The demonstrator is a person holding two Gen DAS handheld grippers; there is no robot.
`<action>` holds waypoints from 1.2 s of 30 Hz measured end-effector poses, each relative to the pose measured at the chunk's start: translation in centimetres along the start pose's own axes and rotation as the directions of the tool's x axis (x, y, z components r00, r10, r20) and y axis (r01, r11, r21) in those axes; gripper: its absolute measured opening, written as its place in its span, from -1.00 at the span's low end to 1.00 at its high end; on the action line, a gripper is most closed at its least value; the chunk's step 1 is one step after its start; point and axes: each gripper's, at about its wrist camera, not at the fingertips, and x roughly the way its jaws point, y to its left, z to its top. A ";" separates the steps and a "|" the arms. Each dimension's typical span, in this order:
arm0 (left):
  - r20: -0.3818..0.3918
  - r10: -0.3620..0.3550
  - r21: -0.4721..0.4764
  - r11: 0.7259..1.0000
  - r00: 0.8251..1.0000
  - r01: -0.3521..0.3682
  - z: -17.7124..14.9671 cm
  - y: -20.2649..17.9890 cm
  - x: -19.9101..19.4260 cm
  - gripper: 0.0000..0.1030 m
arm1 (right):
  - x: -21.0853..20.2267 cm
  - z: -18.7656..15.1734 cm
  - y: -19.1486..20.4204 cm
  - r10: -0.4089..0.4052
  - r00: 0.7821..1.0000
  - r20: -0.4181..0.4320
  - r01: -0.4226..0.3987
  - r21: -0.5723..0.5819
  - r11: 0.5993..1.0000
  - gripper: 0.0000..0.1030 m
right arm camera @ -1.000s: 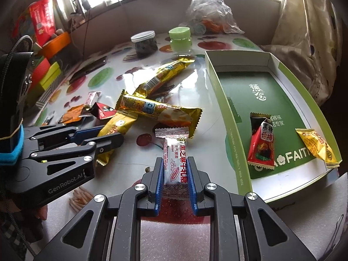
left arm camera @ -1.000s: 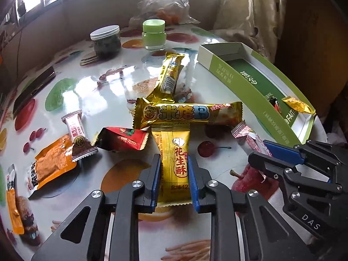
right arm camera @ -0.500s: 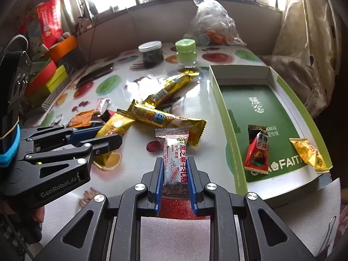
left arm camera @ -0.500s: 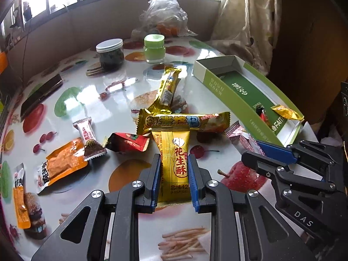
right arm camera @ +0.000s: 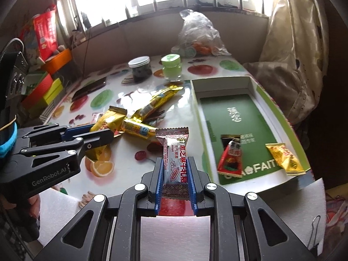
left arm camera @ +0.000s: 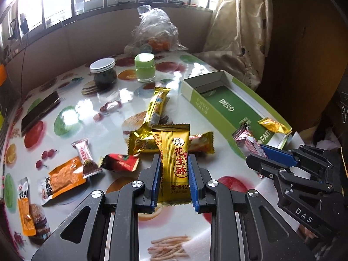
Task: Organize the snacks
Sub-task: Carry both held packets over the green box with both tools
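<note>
The left gripper [left arm camera: 174, 182] is clamped on a gold peanut-crisp packet [left arm camera: 174, 161], which stands upright between the blue pads and clear of the table [left arm camera: 71, 117]. The right gripper [right arm camera: 175, 179] is clamped on a silver sesame-candy packet [right arm camera: 175, 154], also upright and off the surface. In the right wrist view the left gripper sits to the left, close beside the right one.

Just beyond the gold packet lies a heap of long gold snack bars [left arm camera: 157, 108], one crossing another. To its left lie a red packet [left arm camera: 120, 163], a small pink-and-brown candy [left arm camera: 83, 152] and an orange packet [left arm camera: 62, 178], spaced apart on the fruit-print tablecloth.

The open green box [right arm camera: 258, 95] sits to the right, its long near wall running beside the heap with a strip of bare table between them. Inside, a red triangular packet [right arm camera: 230, 158] and a small gold packet [right arm camera: 285, 156] lie near the front end; the far stretch of the green floor is bare. The box's front corner reaches close to the table's edge.

At the far side stand a dark jar with a white lid [left arm camera: 103, 71], a green-lidded jar [left arm camera: 144, 69] and a clear plastic bag [left arm camera: 154, 30] against the wall. A dark phone [left arm camera: 40, 111] lies near the left rim.
</note>
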 end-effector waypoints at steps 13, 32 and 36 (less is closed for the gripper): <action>0.007 -0.044 0.028 0.999 0.999 0.044 1.8 -2.7 0.9 -0.52 | -1.1 0.2 -3.0 -0.048 0.999 0.021 0.047 0.051 0.998 -0.62; -0.025 -0.118 0.063 0.991 0.993 0.119 4.6 -7.1 4.3 -0.52 | -0.8 0.2 -8.2 -0.126 0.992 0.012 0.123 0.146 0.982 -0.62; -0.054 -0.129 0.056 0.990 0.990 0.132 4.9 -7.7 5.6 -0.52 | -0.2 0.2 -9.2 -0.139 0.990 0.000 0.137 0.163 0.977 -0.62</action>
